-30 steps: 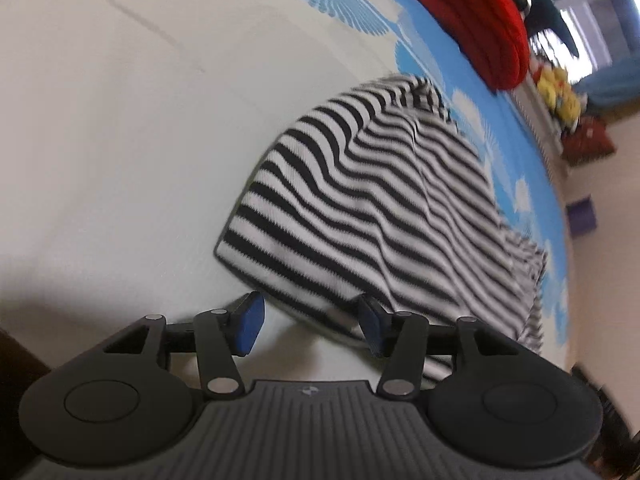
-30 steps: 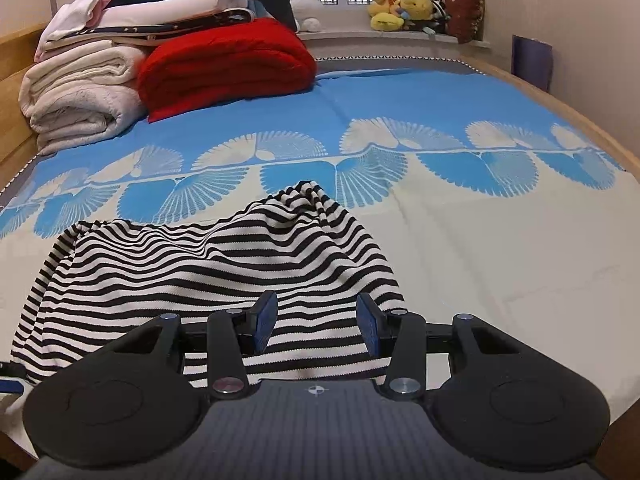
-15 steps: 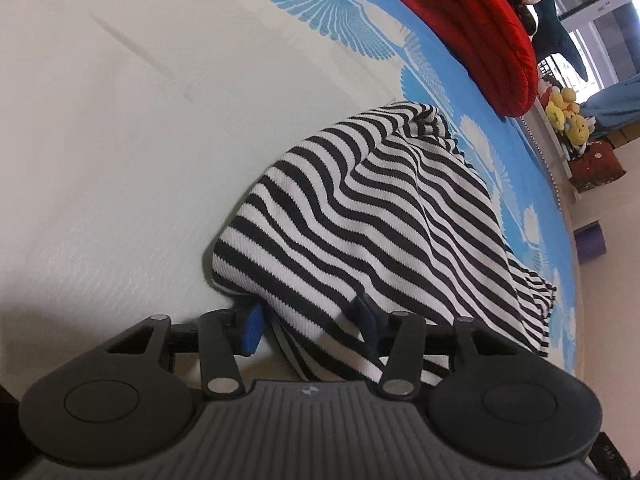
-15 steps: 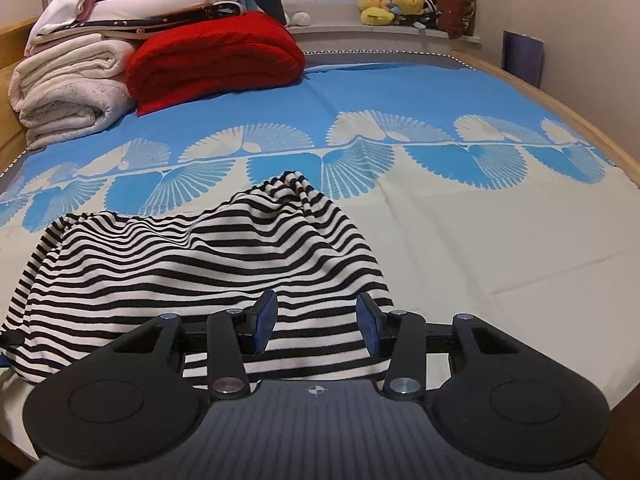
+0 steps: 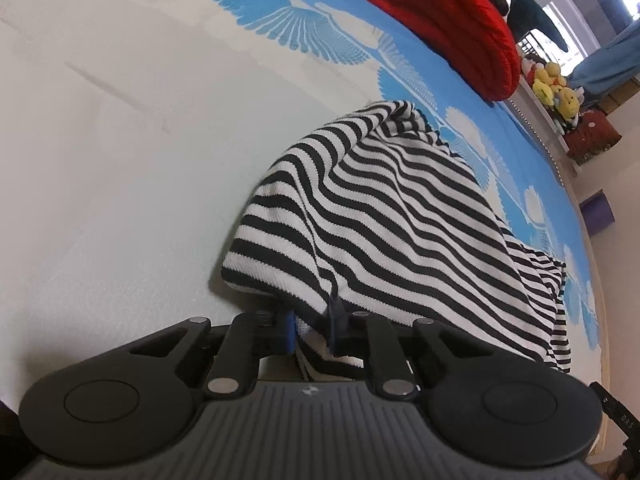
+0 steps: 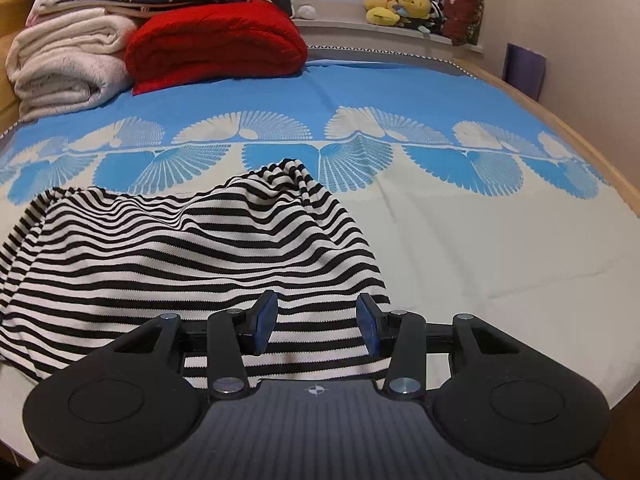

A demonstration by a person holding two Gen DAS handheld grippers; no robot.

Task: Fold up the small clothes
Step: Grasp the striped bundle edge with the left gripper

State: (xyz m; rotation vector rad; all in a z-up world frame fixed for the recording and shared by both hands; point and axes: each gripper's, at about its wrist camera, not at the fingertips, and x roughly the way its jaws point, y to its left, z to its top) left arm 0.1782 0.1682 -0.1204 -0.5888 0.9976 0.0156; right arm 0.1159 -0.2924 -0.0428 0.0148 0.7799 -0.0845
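A black-and-white striped garment (image 5: 400, 216) lies rumpled on the bed. My left gripper (image 5: 314, 326) is shut on its near corner, and the cloth drapes over the blue pads. In the right wrist view the same garment (image 6: 180, 248) spreads to the left and under my right gripper (image 6: 316, 324). The right gripper is open, with its jaws wide apart over the garment's near right edge, and holds nothing.
The bed sheet (image 6: 460, 240) is cream near me and blue with white fan prints farther back. A folded red blanket (image 6: 216, 44) and stacked white blankets (image 6: 68, 60) lie at the far left. Plush toys (image 6: 400, 4) sit on the far sill. The bed's wooden edge (image 6: 568, 132) runs along the right.
My left gripper moved onto the garment's corner and closed on it. The right gripper stayed open and edged slightly forward over the garment.
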